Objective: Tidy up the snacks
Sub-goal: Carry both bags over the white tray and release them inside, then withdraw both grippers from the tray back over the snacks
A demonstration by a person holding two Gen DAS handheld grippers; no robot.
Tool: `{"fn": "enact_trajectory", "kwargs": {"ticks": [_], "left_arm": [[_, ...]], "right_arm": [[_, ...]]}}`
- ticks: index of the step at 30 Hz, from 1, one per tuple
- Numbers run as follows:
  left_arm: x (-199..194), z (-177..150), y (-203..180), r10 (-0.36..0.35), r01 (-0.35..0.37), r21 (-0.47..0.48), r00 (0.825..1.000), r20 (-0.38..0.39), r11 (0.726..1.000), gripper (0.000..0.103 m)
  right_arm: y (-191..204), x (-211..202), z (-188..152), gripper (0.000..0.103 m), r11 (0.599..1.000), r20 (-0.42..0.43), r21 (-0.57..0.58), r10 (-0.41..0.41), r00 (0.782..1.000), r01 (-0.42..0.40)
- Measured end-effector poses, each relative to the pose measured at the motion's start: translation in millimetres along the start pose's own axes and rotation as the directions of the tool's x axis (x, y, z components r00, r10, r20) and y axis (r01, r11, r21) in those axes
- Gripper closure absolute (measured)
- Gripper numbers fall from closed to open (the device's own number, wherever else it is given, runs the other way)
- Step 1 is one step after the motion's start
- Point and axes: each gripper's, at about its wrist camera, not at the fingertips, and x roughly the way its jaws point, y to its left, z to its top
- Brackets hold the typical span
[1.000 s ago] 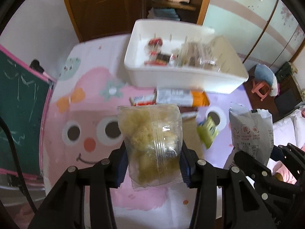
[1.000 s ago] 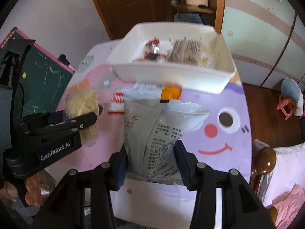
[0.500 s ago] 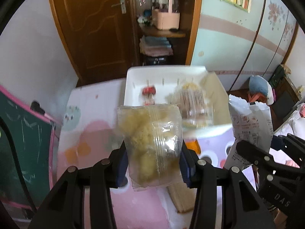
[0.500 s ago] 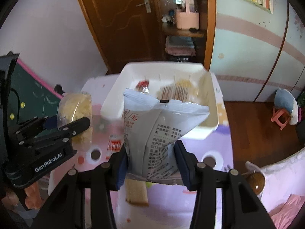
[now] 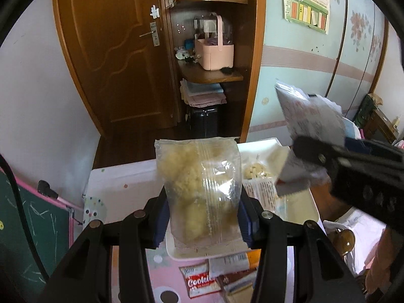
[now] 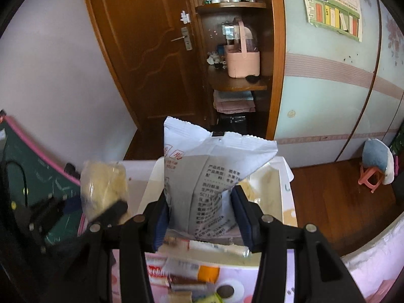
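Observation:
My left gripper [image 5: 202, 217] is shut on a clear bag of yellow crisps [image 5: 199, 189] and holds it upright over the white bin [image 5: 298, 209]. My right gripper [image 6: 202, 217] is shut on a white printed snack bag [image 6: 209, 176], also upright over the white bin [image 6: 285, 202]. The bin holds several snack packs. In the left wrist view the right gripper [image 5: 353, 166] with its white bag [image 5: 308, 116] is at the right. In the right wrist view the left gripper's crisps bag [image 6: 103, 186] is at the left.
Loose snacks lie on the pink cartoon tablecloth in front of the bin: a red Cookies pack [image 5: 199, 280], an orange-and-white pack [image 6: 192, 270], a brown bar [image 6: 186, 281]. A green chalkboard [image 5: 27, 229] stands at the left. A wooden door [image 5: 113, 50] and shelf are behind.
Both grippers have moved forward and tilted up with their bags, from above the tablecloth to over the bin. The loose snacks now lie below and behind the fingertips.

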Motion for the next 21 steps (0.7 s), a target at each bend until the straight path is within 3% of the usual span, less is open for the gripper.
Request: {"fn": "enact_trajectory", "kwargs": {"ticks": [13, 14, 16, 17, 18, 21], "left_arm": [[67.7, 12.2, 6.0, 0.010, -0.009, 0.007, 0.996, -0.090, 1.000, 0.057], [69.9, 11.2, 5.8, 0.015, -0.014, 0.009, 0.996, -0.092, 1.000, 0.054], [73.9, 10.3, 6.6, 0.022, -0.021, 0.013, 0.995, -0.096, 1.000, 0.033], [74.1, 10.0, 7.6, 0.032, -0.032, 0.011, 0.996, -0.084, 0.999, 0.020], [73.0, 9.6, 7.9, 0.041, -0.040, 0.009, 0.997, -0.072, 0.999, 0.017], [71.5, 8.6, 10.3, 0.050, -0.049, 0.012, 0.997, -0.059, 0.999, 0.017]], "right_arm": [[-7.9, 76.0, 21.2, 0.054, 0.998, -0.117, 0.066, -0.013, 0.993, 0.020], [-9.8, 80.7, 21.5, 0.054, 0.997, -0.126, 0.080, 0.002, 0.992, 0.008], [-12.4, 87.3, 20.9, 0.051, 0.995, -0.138, 0.103, 0.026, 0.990, -0.011], [-13.7, 89.2, 20.1, 0.044, 0.993, -0.140, 0.114, 0.029, 0.990, -0.013], [-15.0, 90.4, 19.8, 0.037, 0.992, -0.136, 0.122, 0.027, 0.990, -0.011], [-17.7, 88.9, 18.0, 0.031, 0.991, -0.123, 0.135, 0.034, 0.992, -0.017]]}}
